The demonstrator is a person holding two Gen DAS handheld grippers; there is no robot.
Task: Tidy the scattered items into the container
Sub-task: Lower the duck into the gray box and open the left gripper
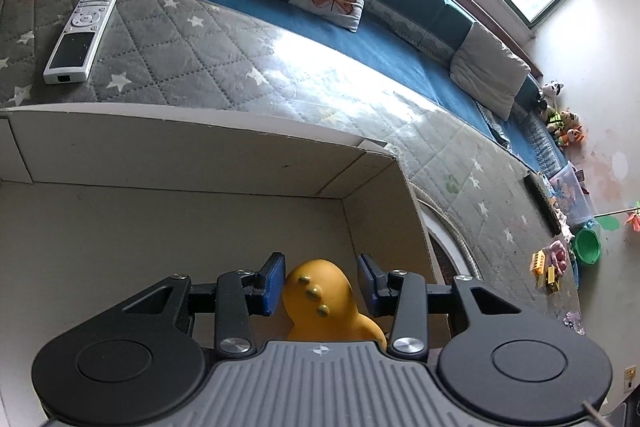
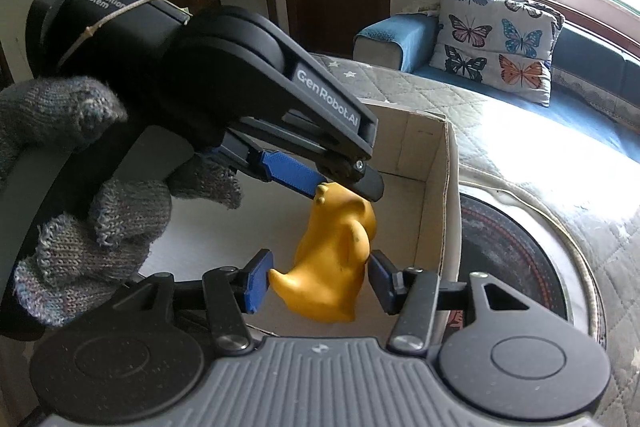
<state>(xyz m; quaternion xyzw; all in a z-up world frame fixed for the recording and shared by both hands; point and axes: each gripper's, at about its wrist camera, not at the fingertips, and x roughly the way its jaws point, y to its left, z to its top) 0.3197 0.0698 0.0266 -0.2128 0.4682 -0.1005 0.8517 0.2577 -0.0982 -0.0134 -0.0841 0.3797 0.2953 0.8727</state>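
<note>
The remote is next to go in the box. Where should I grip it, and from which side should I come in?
Grip the remote across its narrow width, about mid-body, coming down from above. It lies flat and face up on the quilted cover beyond the box. Both long edges are free, and a mid-length hold should probably keep it from tipping.

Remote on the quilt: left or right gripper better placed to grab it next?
Left, probably. The remote lies just beyond the box wall in the left gripper camera's view; the right gripper camera doesn't show it. The yellow toy sits between both grippers' fingers, so it goes in first.
</note>
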